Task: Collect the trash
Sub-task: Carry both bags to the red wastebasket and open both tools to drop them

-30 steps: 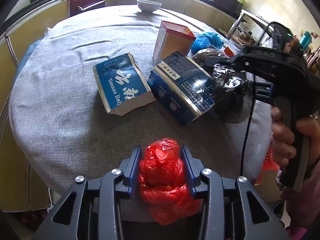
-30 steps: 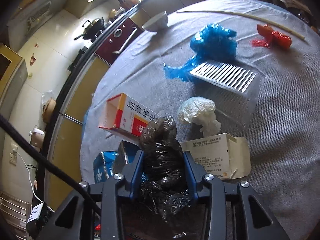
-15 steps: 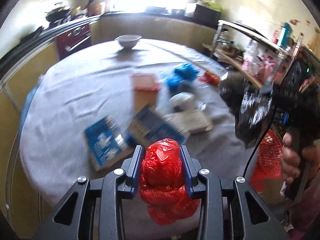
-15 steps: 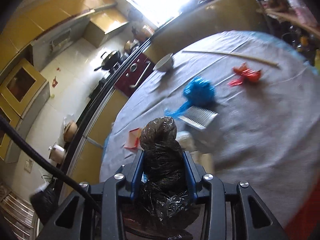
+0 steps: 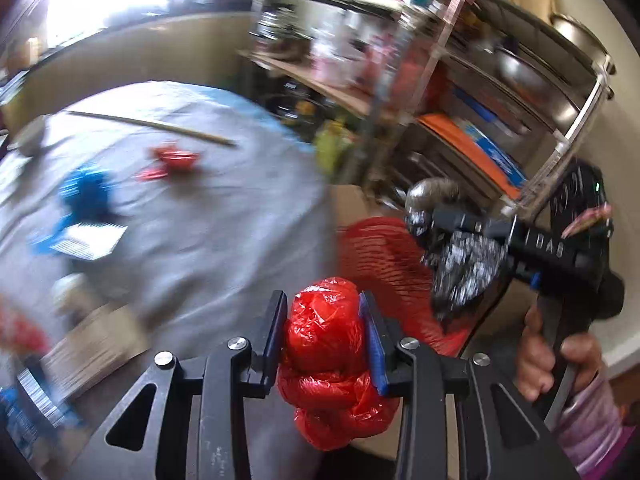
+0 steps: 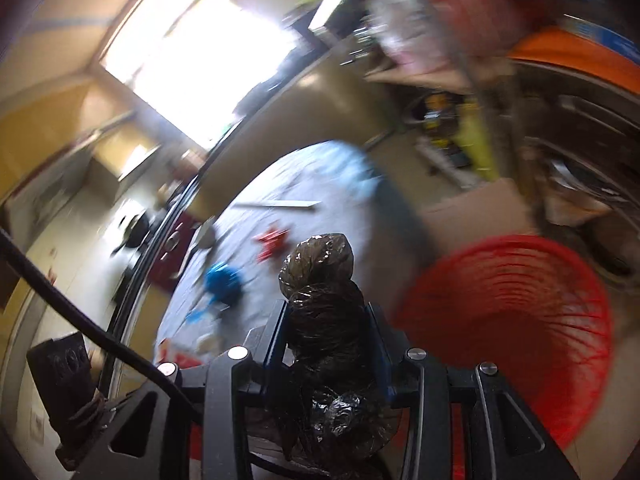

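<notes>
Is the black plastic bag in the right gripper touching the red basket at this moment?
Cannot tell. In the left wrist view the black bag overlaps the red basket; in the right wrist view the right gripper holds it beside the rim, blurred.

The round desk (image 5: 224,216) wears a grey cloth. On it lie a thin stick (image 5: 152,123) near the far edge, a red scrap (image 5: 176,157) just below it, a blue bag (image 5: 86,192) touching a clear ribbed tray (image 5: 90,238), and a blurred carton (image 5: 90,350) at the near edge. Beside the desk a red basket (image 6: 516,320) stands on the floor (image 6: 624,332).
</notes>
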Demonstrator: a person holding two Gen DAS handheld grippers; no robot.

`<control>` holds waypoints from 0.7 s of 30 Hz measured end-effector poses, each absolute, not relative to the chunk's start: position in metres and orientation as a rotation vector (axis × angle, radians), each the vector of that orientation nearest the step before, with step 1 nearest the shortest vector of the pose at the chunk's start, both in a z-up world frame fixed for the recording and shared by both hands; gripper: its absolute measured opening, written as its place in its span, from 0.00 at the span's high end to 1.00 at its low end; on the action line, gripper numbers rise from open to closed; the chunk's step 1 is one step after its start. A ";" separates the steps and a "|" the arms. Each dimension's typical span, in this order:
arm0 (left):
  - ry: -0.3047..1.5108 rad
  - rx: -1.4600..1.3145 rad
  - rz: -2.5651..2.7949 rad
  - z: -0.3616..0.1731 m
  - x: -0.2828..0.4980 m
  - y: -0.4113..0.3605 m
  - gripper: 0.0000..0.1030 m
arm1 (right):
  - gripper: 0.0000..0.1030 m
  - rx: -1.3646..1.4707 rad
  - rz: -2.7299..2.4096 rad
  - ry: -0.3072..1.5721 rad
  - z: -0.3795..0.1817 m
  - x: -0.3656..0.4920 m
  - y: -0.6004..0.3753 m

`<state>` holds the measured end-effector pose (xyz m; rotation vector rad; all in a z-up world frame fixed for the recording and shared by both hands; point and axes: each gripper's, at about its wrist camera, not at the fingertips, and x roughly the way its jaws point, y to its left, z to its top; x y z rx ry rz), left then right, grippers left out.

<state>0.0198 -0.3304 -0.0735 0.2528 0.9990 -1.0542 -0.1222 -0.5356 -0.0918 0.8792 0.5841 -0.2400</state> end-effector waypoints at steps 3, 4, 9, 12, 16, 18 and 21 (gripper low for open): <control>1.021 0.285 -1.102 -0.085 0.013 -0.369 0.63 | 0.60 0.939 -0.292 0.590 -0.110 -0.144 -0.560; 1.023 0.299 -1.114 -0.091 0.010 -0.383 0.63 | 0.60 0.953 -0.312 0.594 -0.116 -0.150 -0.567; 1.022 0.349 -1.141 -0.108 -0.004 -0.424 0.60 | 0.51 1.017 -0.346 0.622 -0.141 -0.164 -0.584; 1.041 0.382 -1.137 -0.119 -0.007 -0.434 0.38 | 0.42 1.027 -0.366 0.636 -0.150 -0.167 -0.590; 1.028 0.371 -1.118 -0.117 -0.003 -0.427 0.37 | 0.42 1.025 -0.369 0.605 -0.150 -0.177 -0.595; 1.003 0.361 -1.109 -0.110 -0.001 -0.415 0.37 | 0.42 1.013 -0.363 0.587 -0.147 -0.177 -0.594; 0.921 0.385 -1.055 -0.095 -0.001 -0.389 0.36 | 0.42 0.991 -0.331 0.574 -0.140 -0.167 -0.587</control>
